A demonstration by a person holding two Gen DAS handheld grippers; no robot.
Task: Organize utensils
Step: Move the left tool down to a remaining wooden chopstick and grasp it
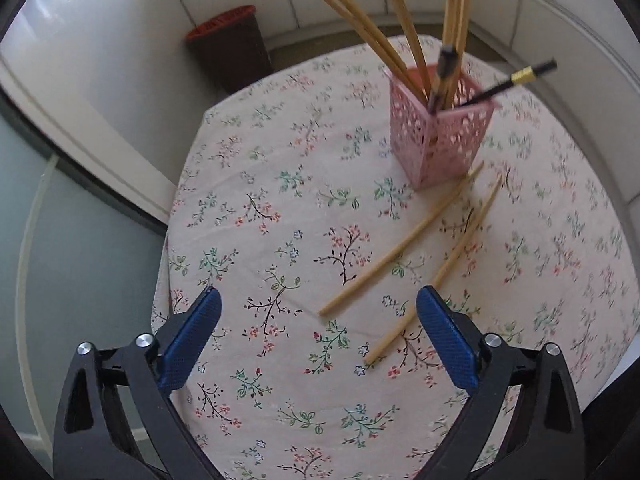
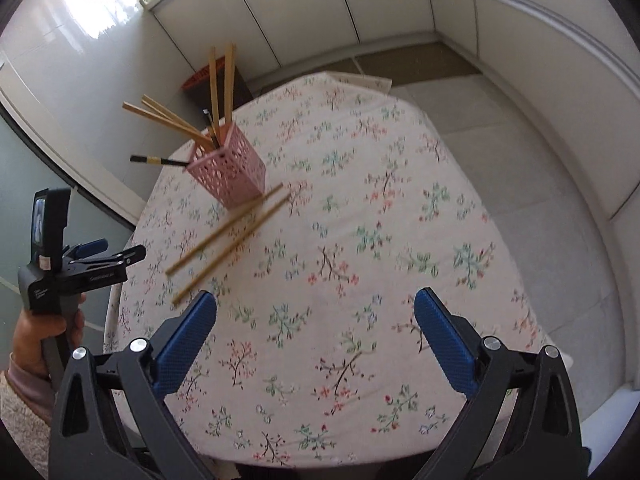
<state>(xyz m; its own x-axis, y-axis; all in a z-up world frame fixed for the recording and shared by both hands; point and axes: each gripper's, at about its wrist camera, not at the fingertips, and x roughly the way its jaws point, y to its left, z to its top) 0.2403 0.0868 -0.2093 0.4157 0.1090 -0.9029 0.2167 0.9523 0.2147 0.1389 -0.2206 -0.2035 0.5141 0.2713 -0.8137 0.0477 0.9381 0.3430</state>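
A pink perforated holder (image 1: 438,136) stands on the floral tablecloth (image 1: 280,240) and holds several bamboo chopsticks (image 1: 360,24) and black ones (image 1: 516,78). Two bamboo chopsticks (image 1: 400,244) lie loose on the cloth in front of it. My left gripper (image 1: 318,312) is open and empty, just short of their near ends. My right gripper (image 2: 316,316) is open and empty above bare cloth; the holder (image 2: 230,168) and loose chopsticks (image 2: 228,236) sit to its upper left. The left gripper (image 2: 100,256) shows there at the table's left edge.
A dark bin with a red rim (image 1: 230,44) stands on the floor beyond the table's far left corner. White cabinets (image 2: 340,4) line the walls. The table's left edge (image 1: 168,240) drops to the floor. Tiled floor (image 2: 500,128) lies to the right.
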